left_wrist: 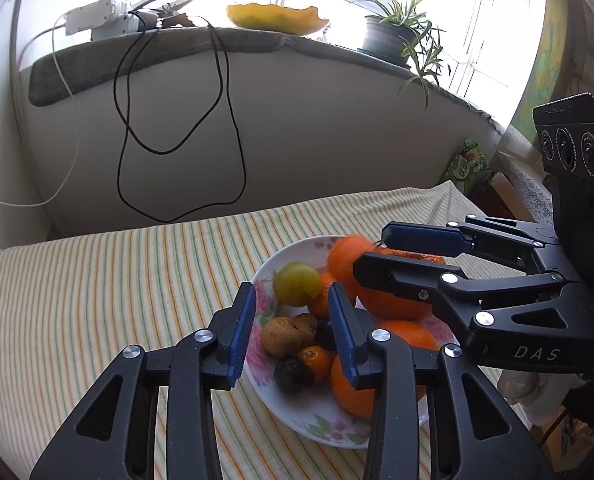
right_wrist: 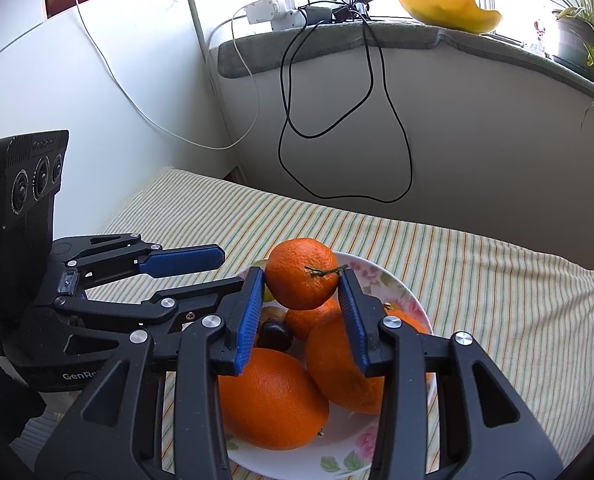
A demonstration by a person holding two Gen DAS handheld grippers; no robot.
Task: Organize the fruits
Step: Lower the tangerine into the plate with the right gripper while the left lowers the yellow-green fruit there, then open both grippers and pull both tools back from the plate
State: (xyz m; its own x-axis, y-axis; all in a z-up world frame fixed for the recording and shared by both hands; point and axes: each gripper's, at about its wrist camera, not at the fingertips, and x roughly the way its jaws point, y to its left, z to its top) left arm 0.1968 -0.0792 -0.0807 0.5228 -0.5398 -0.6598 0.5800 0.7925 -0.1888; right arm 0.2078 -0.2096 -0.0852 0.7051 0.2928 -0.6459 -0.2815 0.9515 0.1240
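A white floral bowl (left_wrist: 265,276) (right_wrist: 393,284) sits on the striped cloth and holds several fruits: large oranges (right_wrist: 269,400), a green fruit (left_wrist: 297,283), a brown pear (left_wrist: 283,334) and dark plums (left_wrist: 292,374). My right gripper (right_wrist: 303,276) is shut on a small stemmed mandarin (right_wrist: 303,274) and holds it just above the pile; it also shows in the left wrist view (left_wrist: 347,250). My left gripper (left_wrist: 291,296) is open and empty, hovering over the bowl's near left side. It appears at the left in the right wrist view (right_wrist: 217,272).
The striped cloth (left_wrist: 117,280) covers the table. A grey wall stands behind with a hanging black cable (left_wrist: 177,128). The sill above carries a yellow bowl (left_wrist: 277,18), a potted plant (left_wrist: 401,32) and white devices (left_wrist: 97,18). A green packet (left_wrist: 467,164) lies at the far right.
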